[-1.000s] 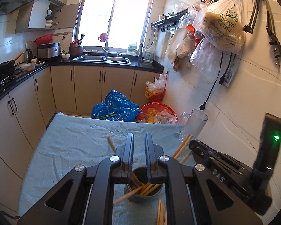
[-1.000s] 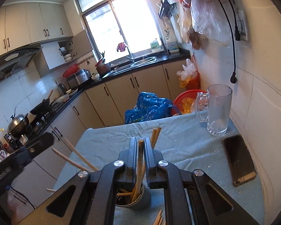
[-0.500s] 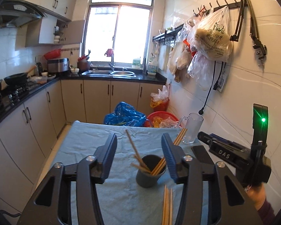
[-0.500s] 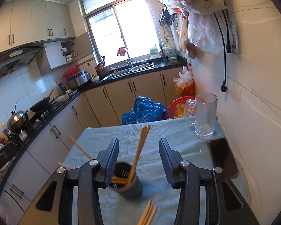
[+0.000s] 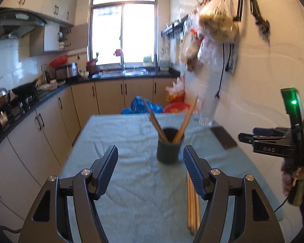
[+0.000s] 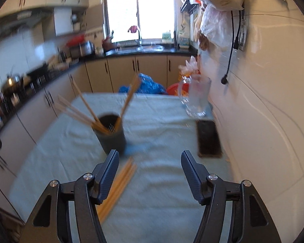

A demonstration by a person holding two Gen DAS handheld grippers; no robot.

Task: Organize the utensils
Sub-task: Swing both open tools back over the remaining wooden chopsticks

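A dark cup (image 5: 169, 149) (image 6: 111, 135) stands on the light blue cloth (image 5: 131, 192) (image 6: 162, 182) with several wooden chopsticks (image 5: 185, 121) (image 6: 85, 113) leaning out of it. More chopsticks lie loose on the cloth (image 5: 192, 202) (image 6: 119, 186) in front of the cup. My left gripper (image 5: 150, 158) hangs short of the cup, its jaws opening with nothing between them. My right gripper (image 6: 150, 163) is also opening and empty, with the cup ahead to its left. The right gripper's body (image 5: 273, 143) shows at the right of the left wrist view, held by a hand (image 5: 293, 178).
A glass mug (image 6: 198, 97) and a dark phone (image 6: 208, 139) sit on the cloth by the right wall. Cabinets line the left side. A blue bag (image 6: 146, 85) and a red basket (image 5: 176, 107) lie beyond the table's far edge. Plastic bags hang on the wall.
Both grippers let go of chopsticks into the cup, opened wide and drew back from it. The cup now stands farther ahead in both views.
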